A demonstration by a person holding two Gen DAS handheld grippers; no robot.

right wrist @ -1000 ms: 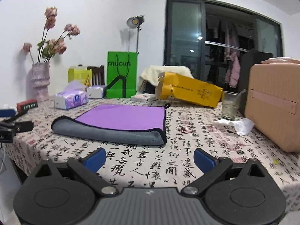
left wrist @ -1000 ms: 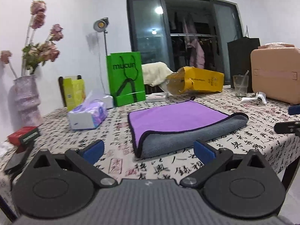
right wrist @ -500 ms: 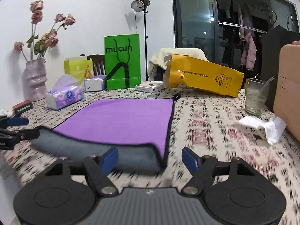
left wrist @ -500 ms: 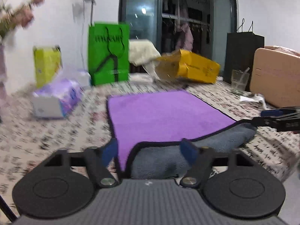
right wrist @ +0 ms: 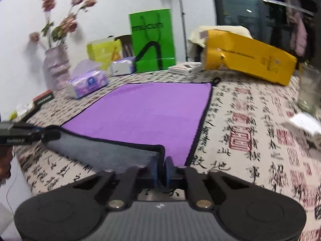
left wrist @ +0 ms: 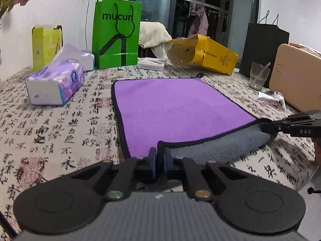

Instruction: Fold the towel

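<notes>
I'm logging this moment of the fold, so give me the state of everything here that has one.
towel: flat on the table, purple side up, near edge turned up showing grey
left gripper: shut on the towel's near left corner
right gripper: shut on the near right corner
green bag: upright
yellow bag: tipped over, mouth open
glass: upright

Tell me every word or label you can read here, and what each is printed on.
"mucun": on the green paper bag.
"DAS": on the right hand-held gripper, partly cut off.
Tablecloth: printed Chinese calligraphy and red seals, too stylised to read.
Yellow box, tissue pack, small red box: print too small or blurred.
</notes>
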